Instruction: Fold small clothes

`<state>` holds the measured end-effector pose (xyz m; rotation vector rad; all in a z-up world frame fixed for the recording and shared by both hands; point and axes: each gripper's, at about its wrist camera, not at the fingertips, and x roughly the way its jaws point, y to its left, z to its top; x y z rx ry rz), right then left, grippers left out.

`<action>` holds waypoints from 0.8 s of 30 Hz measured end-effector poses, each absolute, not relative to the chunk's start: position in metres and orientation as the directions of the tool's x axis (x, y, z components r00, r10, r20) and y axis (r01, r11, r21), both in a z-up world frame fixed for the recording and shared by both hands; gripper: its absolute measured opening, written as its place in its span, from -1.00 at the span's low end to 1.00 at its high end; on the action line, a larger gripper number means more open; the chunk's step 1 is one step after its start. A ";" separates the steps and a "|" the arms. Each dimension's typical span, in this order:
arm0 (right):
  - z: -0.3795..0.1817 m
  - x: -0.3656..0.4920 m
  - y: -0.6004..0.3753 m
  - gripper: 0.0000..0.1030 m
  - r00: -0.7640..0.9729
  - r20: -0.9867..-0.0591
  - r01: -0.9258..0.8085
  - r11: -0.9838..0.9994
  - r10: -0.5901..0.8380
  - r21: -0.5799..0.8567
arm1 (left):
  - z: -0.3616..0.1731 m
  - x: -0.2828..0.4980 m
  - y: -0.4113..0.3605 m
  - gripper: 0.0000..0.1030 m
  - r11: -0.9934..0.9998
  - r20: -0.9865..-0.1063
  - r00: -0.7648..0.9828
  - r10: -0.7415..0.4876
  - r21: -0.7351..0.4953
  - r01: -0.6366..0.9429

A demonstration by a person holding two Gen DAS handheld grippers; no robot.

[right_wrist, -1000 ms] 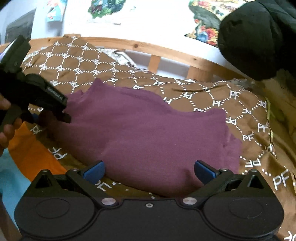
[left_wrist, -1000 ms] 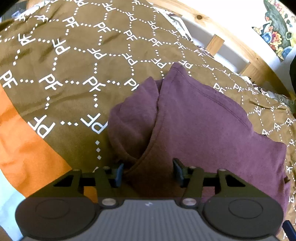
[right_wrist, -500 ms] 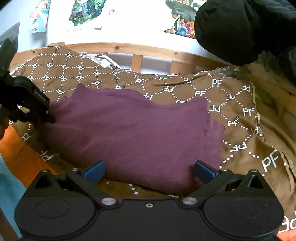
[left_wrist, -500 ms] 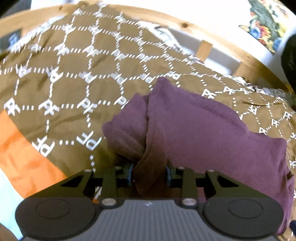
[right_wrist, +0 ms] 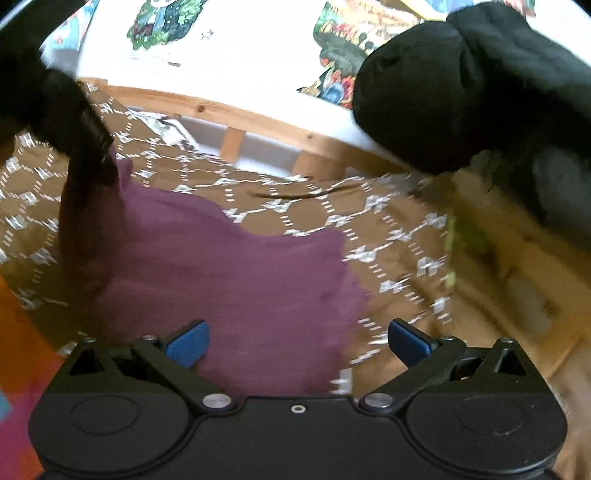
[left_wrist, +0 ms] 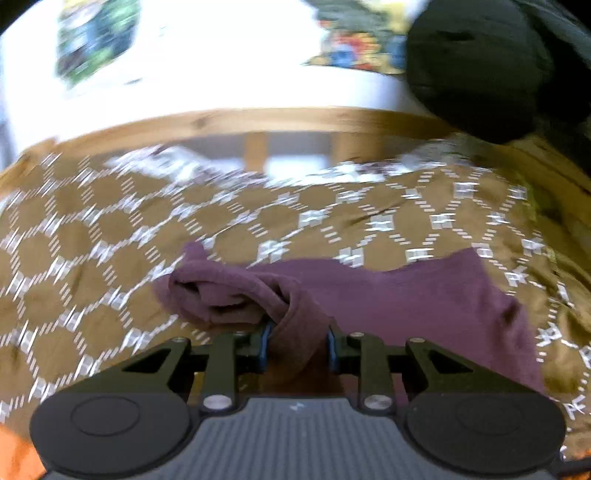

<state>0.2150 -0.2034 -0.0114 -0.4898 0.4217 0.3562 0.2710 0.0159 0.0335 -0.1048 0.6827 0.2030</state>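
A purple garment [left_wrist: 424, 302] lies on a brown bedspread [left_wrist: 110, 240] with a white hexagon pattern. My left gripper [left_wrist: 297, 343] has a bunched fold of the garment's left end between its blue pads. Its jaws are closing, the pads press on the cloth, and the fold is lifted off the bed. In the right wrist view the garment [right_wrist: 229, 277] rises at its left end to the left gripper [right_wrist: 105, 162]. My right gripper [right_wrist: 297, 339] stands open low over the garment's near right edge, with its blue pads wide apart and gripping nothing.
A wooden bed rail [left_wrist: 258, 122] runs along the far side, with a white wall and coloured pictures [right_wrist: 162, 22] behind it. A bulky black soft thing [right_wrist: 461, 85] hangs at the upper right. An orange patch of cover [right_wrist: 22, 332] lies at the near left.
The left gripper's jaws closed in on the garment's left end, then rose and rolled, pulling the fold up. The right gripper drifted a little along the near edge and stayed open.
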 end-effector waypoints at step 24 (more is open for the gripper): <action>0.000 0.268 -0.289 0.99 0.900 -0.433 -0.200 0.931 0.051 -0.306 | -0.007 0.265 -0.113 -0.14 0.945 -0.684 0.688 -0.241 -0.004 0.327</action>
